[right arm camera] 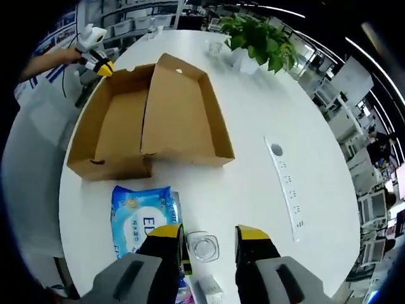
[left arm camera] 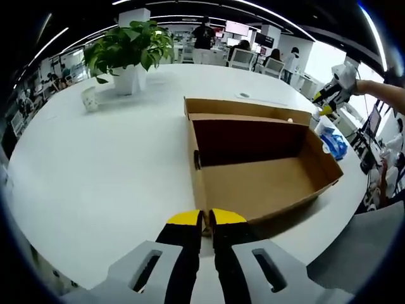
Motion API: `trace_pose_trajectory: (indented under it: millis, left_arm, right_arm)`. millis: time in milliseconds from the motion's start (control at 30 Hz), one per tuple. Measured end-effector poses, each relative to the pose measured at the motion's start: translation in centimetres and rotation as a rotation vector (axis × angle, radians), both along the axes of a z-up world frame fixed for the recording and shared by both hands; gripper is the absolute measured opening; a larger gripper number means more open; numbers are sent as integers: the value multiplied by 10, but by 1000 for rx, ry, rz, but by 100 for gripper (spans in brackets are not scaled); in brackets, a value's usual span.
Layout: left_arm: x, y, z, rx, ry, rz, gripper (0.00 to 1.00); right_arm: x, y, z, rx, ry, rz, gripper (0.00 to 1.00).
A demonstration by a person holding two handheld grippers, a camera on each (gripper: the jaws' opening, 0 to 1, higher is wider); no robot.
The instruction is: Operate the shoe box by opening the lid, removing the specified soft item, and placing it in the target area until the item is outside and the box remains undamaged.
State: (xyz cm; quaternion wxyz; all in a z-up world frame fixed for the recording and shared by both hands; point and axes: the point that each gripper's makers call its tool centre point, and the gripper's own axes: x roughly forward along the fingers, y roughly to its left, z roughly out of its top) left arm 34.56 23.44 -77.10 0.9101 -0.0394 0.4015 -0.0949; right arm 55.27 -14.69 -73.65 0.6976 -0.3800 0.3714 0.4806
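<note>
I see one open shoe box [right arm camera: 152, 120] on the table [right arm camera: 266, 190], long axis running away from my parted right gripper [right arm camera: 209, 244], one wipes pack [right arm camera: 142, 215] outside, left gripper [left arm camera: 206, 221] nearly closed.

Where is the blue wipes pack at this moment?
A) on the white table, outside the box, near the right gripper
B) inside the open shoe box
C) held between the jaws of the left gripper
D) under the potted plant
A: in the right gripper view the blue wipes pack lies flat on the white table, apart from the open shoe box and just ahead of the right gripper, whose jaws stand open.
</note>
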Motion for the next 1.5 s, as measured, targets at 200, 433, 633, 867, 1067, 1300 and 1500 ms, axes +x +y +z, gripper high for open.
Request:
trace_pose_trajectory:
  millis: [200, 433, 633, 867, 1067, 1300, 1500]
  left_arm:
    - [0, 1, -1, -7, 5, 8, 3]
    - [1, 1, -1, -20, 7, 20, 3]
    - [1, 1, -1, -22, 9, 25, 3]
    - [1, 1, -2, -29, 14, 30, 3]
    - [1, 0, -2, -35, 17, 32, 3]
    - [0, 1, -2, -38, 21, 34, 3]
    - [0, 1, -2, -41, 27, 36, 3]
  right_arm:
    - [8, 15, 4, 65, 11, -99, 29]
    - [13, 31, -1, 114, 40, -193, 29]
    - [16, 41, -6, 164, 73, -283, 27]
    - [20, 51, -7, 250, 126, -402, 25]
    - [23, 58, -9, 320, 161, -524, 24]
    - [30, 69, -18, 369, 200, -613, 23]
    - [34, 82, -28, 377, 224, -682, 21]
